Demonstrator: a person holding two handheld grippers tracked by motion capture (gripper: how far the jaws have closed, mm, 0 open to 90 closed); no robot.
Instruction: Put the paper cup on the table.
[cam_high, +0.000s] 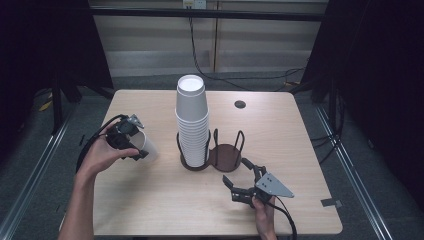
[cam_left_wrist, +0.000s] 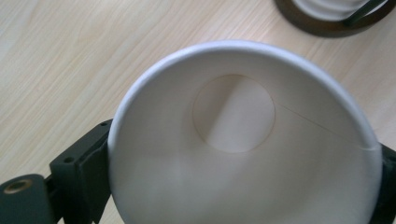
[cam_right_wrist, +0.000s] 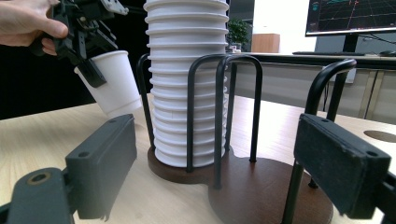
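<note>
Because the white paper cup (cam_high: 146, 145) is light, thin-walled and easily crushed, it wants a gentle grip just below the stiff rolled rim; the left claw (cam_high: 134, 148) is closed on its wall there, holding it tilted above the tabletop (cam_high: 150, 200), left of the cup stack (cam_high: 192, 120) in the wire holder (cam_high: 225, 156). The right claw (cam_high: 241, 179) gapes empty nearby. No writing shows on the cups.

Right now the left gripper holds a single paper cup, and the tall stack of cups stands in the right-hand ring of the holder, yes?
Not quite. The left gripper does hold a single paper cup, but the stack of cups stands in the left-hand ring of the holder, as the high view shows; the right-hand ring is bare.
</note>
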